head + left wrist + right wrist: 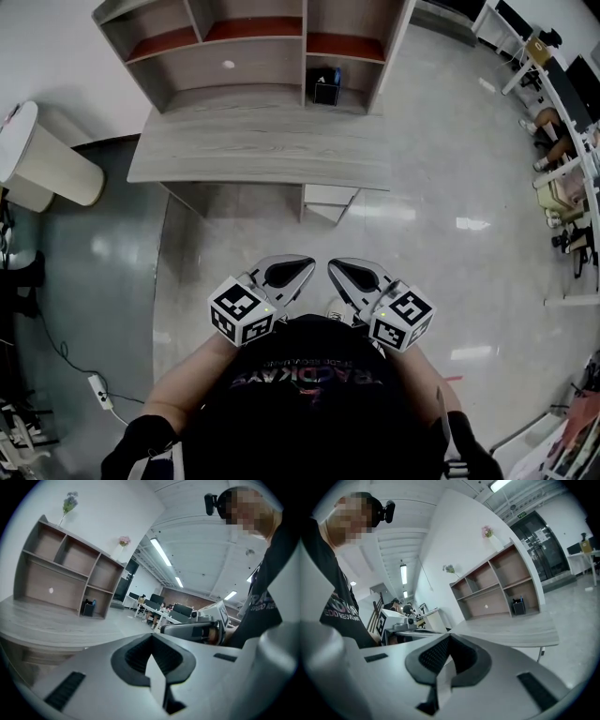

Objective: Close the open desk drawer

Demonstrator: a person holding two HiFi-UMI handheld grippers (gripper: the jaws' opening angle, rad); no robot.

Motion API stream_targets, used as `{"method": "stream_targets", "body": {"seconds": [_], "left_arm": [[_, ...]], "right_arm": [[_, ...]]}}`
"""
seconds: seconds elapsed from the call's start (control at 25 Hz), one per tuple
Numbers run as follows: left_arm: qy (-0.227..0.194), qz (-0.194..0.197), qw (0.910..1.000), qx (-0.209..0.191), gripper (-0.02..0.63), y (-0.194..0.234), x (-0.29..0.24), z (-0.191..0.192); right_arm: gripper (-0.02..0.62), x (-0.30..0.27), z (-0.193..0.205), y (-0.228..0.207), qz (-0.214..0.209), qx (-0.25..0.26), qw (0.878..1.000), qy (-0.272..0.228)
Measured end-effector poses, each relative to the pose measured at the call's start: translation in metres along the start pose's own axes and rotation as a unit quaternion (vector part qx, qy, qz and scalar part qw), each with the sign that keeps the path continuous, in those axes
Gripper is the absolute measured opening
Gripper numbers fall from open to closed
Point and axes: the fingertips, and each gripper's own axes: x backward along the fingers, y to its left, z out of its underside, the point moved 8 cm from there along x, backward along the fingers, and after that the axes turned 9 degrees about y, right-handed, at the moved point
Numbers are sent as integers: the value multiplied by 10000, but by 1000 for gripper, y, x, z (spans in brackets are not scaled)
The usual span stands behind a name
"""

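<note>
Both claws were fully closed, holding nothing; I recorded left gripper (307,264) and right gripper (335,265) side by side, well apart from desk (262,141); drawer (328,199) beneath its right end.

pretty bright overall, ceiling strip lights (161,553) throw glare spots on the shiny floor (441,187), heavy fisheye warp at edges.
</note>
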Motion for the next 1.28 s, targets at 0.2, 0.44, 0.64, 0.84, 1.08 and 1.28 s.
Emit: {"method": "stream_targets", "body": {"seconds": [0.2,0.44,0.64,0.84,1.08,1.28], "left_arm": [[147,172,9996,170,11,-3,-8,9],[66,130,9992,374,11,-3,-9,12],[80,134,9992,379,11,-6,-13,12],[84,128,9991,389,11,-8,-16,13],[66,105,9991,415,11,-8,-15,15],[58,76,9991,423,11,-8,-14,15]], "right_arm": [[17,-3,12,2,-104,-147,9996,196],[17,2,17,2,-132,-121,9996,223],[17,6,18,-1,-123,-147,9996,224],[17,8,20,-1,-140,-149,9995,255],[17,6,22,-1,-179,-148,9993,292],[17,5,22,-1,-186,-140,9992,312]]}}
